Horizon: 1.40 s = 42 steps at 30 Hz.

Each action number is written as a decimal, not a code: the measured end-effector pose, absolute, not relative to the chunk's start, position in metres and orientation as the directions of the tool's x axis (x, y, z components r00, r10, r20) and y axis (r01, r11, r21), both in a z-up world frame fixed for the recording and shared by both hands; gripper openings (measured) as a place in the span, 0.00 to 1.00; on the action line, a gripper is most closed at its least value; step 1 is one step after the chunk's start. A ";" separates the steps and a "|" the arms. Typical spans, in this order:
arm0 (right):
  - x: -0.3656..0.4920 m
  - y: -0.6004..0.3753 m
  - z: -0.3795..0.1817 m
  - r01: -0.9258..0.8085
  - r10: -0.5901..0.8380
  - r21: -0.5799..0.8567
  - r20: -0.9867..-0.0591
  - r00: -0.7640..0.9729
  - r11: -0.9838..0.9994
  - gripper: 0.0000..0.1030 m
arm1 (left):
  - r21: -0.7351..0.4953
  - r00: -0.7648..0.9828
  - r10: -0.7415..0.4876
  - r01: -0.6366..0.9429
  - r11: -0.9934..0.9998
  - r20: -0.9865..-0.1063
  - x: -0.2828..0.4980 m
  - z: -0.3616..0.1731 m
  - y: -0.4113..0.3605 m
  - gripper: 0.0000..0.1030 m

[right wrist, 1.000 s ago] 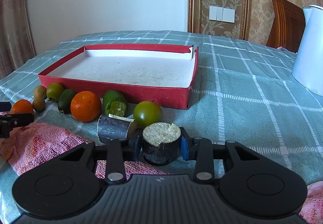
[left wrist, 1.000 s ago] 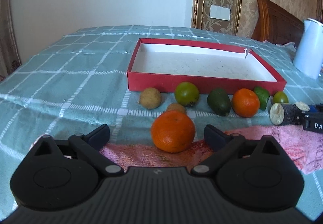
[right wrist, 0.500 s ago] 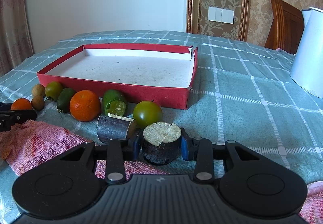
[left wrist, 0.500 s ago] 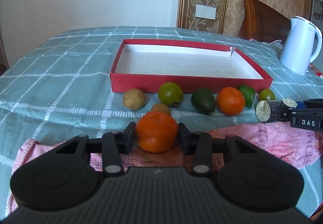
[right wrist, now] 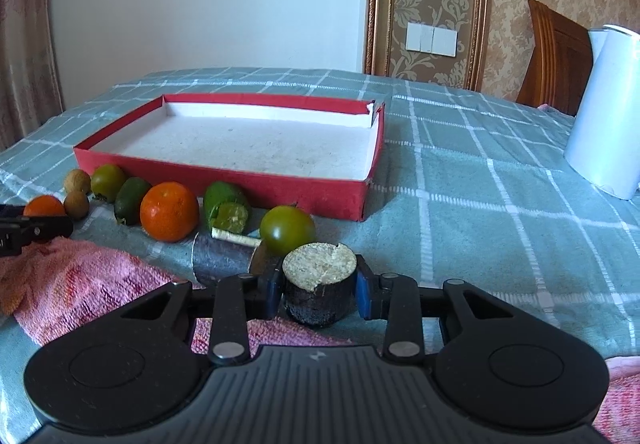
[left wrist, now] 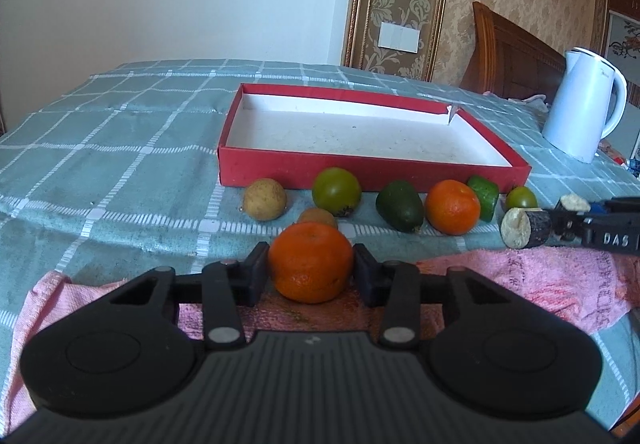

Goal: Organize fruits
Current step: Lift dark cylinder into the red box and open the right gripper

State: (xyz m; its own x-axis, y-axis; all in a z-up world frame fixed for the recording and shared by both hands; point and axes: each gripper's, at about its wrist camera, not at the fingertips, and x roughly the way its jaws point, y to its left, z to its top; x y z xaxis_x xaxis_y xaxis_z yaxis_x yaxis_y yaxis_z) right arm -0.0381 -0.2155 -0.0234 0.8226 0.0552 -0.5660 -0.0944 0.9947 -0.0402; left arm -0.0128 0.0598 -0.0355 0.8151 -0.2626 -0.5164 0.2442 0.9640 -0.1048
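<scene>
The left gripper (left wrist: 310, 270) has just been closing, and its two black pads now press on either side of an orange (left wrist: 311, 262) that sits between them over a pink towel (left wrist: 540, 280). The jaws stand only as wide as the fruit, with no gap visible between pad and peel on either side. The right gripper (right wrist: 319, 290) is clamped on a short dark sugarcane piece (right wrist: 320, 286), held upright so that its pale cut end faces up; the blue pads touch its dark rind left and right. Just beyond and to the left of it a second cane piece (right wrist: 222, 256) lies on its side at the towel's edge. A row of loose fruit lies on the checked green cloth (right wrist: 480, 203) along the near wall of a shallow red box (left wrist: 372, 169), whose white floor holds no fruit. From the left wrist view the row reads, left to right: a tan round fruit (left wrist: 265, 199), a green tomato (left wrist: 336, 186), a dark green avocado-like fruit (left wrist: 399, 205), a second orange (left wrist: 452, 207), a bright green cut fruit (left wrist: 485, 195) and a small green tomato (left wrist: 521, 197). A smaller brown fruit (left wrist: 318, 216) sits just behind the held orange. A white kettle (left wrist: 582, 103) stands on the far right, well apart from the box.
</scene>
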 end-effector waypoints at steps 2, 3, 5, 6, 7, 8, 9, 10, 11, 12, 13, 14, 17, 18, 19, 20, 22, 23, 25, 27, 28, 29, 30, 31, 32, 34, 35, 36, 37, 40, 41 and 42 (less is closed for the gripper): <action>-0.039 -0.216 -0.017 -0.089 0.044 -0.055 -0.548 0.835 0.995 0.33 | -0.104 0.816 -0.263 0.245 0.964 -0.515 -0.013 -0.036 0.060 0.40; -0.038 -0.215 -0.015 -0.089 0.041 -0.061 -0.544 0.838 0.994 0.33 | -0.103 0.816 -0.264 0.247 0.964 -0.514 -0.013 -0.036 0.060 0.40; -0.036 -0.214 -0.010 -0.087 0.033 -0.076 -0.534 0.845 0.993 0.33 | -0.104 0.817 -0.266 0.249 0.963 -0.512 -0.014 -0.036 0.061 0.40; -0.034 -0.213 -0.009 -0.086 0.030 -0.082 -0.531 0.847 0.993 0.33 | -0.108 0.817 -0.268 0.248 0.963 -0.510 -0.014 -0.036 0.061 0.40; -0.032 -0.213 -0.007 -0.087 0.028 -0.086 -0.529 0.848 0.992 0.33 | -0.111 0.817 -0.270 0.249 0.962 -0.509 -0.014 -0.037 0.062 0.40; -0.030 -0.212 -0.006 -0.087 0.026 -0.091 -0.526 0.850 0.992 0.33 | -0.113 0.817 -0.272 0.250 0.962 -0.508 -0.014 -0.037 0.062 0.40; -0.027 -0.211 -0.005 -0.088 0.024 -0.098 -0.523 0.852 0.991 0.33 | -0.113 0.818 -0.272 0.250 0.962 -0.507 -0.014 -0.037 0.062 0.40; -0.024 -0.210 -0.003 -0.091 0.022 -0.107 -0.519 0.854 0.990 0.33 | -0.112 0.818 -0.271 0.250 0.962 -0.507 -0.015 -0.037 0.062 0.40; -0.020 -0.208 0.000 -0.093 0.022 -0.114 -0.511 0.859 0.989 0.33 | -0.111 0.818 -0.271 0.250 0.962 -0.508 -0.015 -0.037 0.062 0.40; -0.015 -0.206 0.003 -0.094 0.022 -0.119 -0.503 0.864 0.988 0.33 | -0.107 0.819 -0.269 0.249 0.962 -0.507 -0.015 -0.037 0.062 0.40; -0.010 -0.203 0.006 -0.096 0.021 -0.126 -0.497 0.868 0.987 0.33 | -0.105 0.821 -0.267 0.249 0.963 -0.505 -0.016 -0.037 0.062 0.40; -0.002 -0.200 0.010 -0.099 0.020 -0.135 -0.490 0.872 0.986 0.33 | -0.103 0.822 -0.266 0.248 0.963 -0.504 -0.016 -0.037 0.062 0.40; 0.025 -0.193 0.016 -0.103 0.016 -0.154 -0.482 0.876 0.983 0.33 | -0.101 0.823 -0.267 0.250 0.963 -0.501 -0.017 -0.037 0.061 0.40; 0.037 -0.191 0.017 -0.107 0.017 -0.159 -0.488 0.873 0.981 0.33 | -0.100 0.824 -0.265 0.249 0.963 -0.500 -0.017 -0.037 0.061 0.40; 0.050 -0.188 0.016 -0.114 0.017 -0.163 -0.499 0.866 0.980 0.33 | -0.096 0.826 -0.262 0.248 0.964 -0.499 -0.017 -0.037 0.060 0.40; 0.065 -0.186 0.015 -0.117 0.017 -0.164 -0.515 0.857 0.980 0.33 | -0.090 0.827 -0.259 0.248 0.965 -0.499 -0.018 -0.037 0.058 0.41; 0.090 -0.182 0.008 -0.121 0.004 -0.179 -0.544 0.839 0.976 0.33 | -0.078 0.829 -0.255 0.250 0.965 -0.497 -0.018 -0.036 0.057 0.41; 0.102 -0.181 0.003 -0.120 -0.007 -0.187 -0.564 0.826 0.975 0.33 | -0.076 0.830 -0.254 0.250 0.965 -0.497 -0.018 -0.037 0.057 0.41; 0.121 -0.185 -0.008 -0.106 -0.020 -0.174 -0.599 0.801 0.979 0.33 | -0.078 0.830 -0.255 0.249 0.965 -0.497 -0.017 -0.036 0.057 0.41; 0.132 -0.189 -0.018 -0.109 -0.017 -0.159 -0.634 0.773 0.981 0.33 | -0.077 0.829 -0.256 0.252 0.965 -0.498 -0.016 -0.037 0.057 0.41; 0.131 -0.190 -0.023 -0.113 -0.012 -0.154 -0.640 0.768 0.982 0.33 | -0.076 0.828 -0.256 0.252 0.965 -0.499 -0.015 -0.037 0.057 0.41; 0.132 -0.192 -0.025 -0.114 -0.008 -0.148 -0.644 0.765 0.982 0.33 | -0.075 0.829 -0.255 0.251 0.965 -0.499 -0.015 -0.037 0.057 0.41; 0.132 -0.193 -0.027 -0.115 -0.005 -0.142 -0.650 0.760 0.983 0.34 | -0.073 0.829 -0.253 0.250 0.965 -0.498 -0.015 -0.037 0.057 0.41; 0.132 -0.194 -0.027 -0.114 0.000 -0.134 -0.648 0.762 0.984 0.34 | -0.071 0.830 -0.251 0.249 0.966 -0.498 -0.014 -0.038 0.056 0.42; 0.132 -0.195 -0.028 -0.113 0.000 -0.131 -0.651 0.759 0.985 0.34 | -0.068 0.831 -0.249 0.248 0.966 -0.498 -0.014 -0.038 0.055 0.42; 0.131 -0.196 -0.027 -0.113 -0.006 -0.141 -0.649 0.760 0.984 0.39 | -0.067 0.833 -0.245 0.244 0.967 -0.497 -0.014 -0.038 0.055 0.42; 0.130 -0.197 -0.027 -0.110 0.000 -0.131 -0.645 0.764 0.985 0.50 | -0.066 0.834 -0.243 0.243 0.968 -0.495 -0.015 -0.039 0.054 0.42; 0.130 -0.199 -0.026 -0.109 0.010 -0.114 -0.644 0.765 0.987 0.59 | -0.062 0.836 -0.242 0.244 0.968 -0.493 -0.015 -0.039 0.054 0.42; 0.129 -0.200 -0.025 -0.107 0.017 -0.101 -0.644 0.765 0.989 0.75 | -0.057 0.837 -0.241 0.245 0.968 -0.492 -0.015 -0.040 0.053 0.42; 0.119 -0.205 -0.016 -0.098 0.033 -0.074 -0.609 0.793 0.992 0.78 | -0.046 0.840 -0.238 0.247 0.968 -0.487 -0.016 -0.041 0.052 0.42; 0.113 -0.208 -0.012 -0.089 0.035 -0.062 -0.592 0.805 0.994 0.79 | -0.044 0.840 -0.237 0.247 0.968 -0.488 -0.016 -0.041 0.052 0.42; 0.108 -0.210 -0.008 -0.079 0.038 -0.046 -0.579 0.814 0.996 0.80 | -0.044 0.840 -0.236 0.247 0.968 -0.488 -0.015 -0.041 0.051 0.42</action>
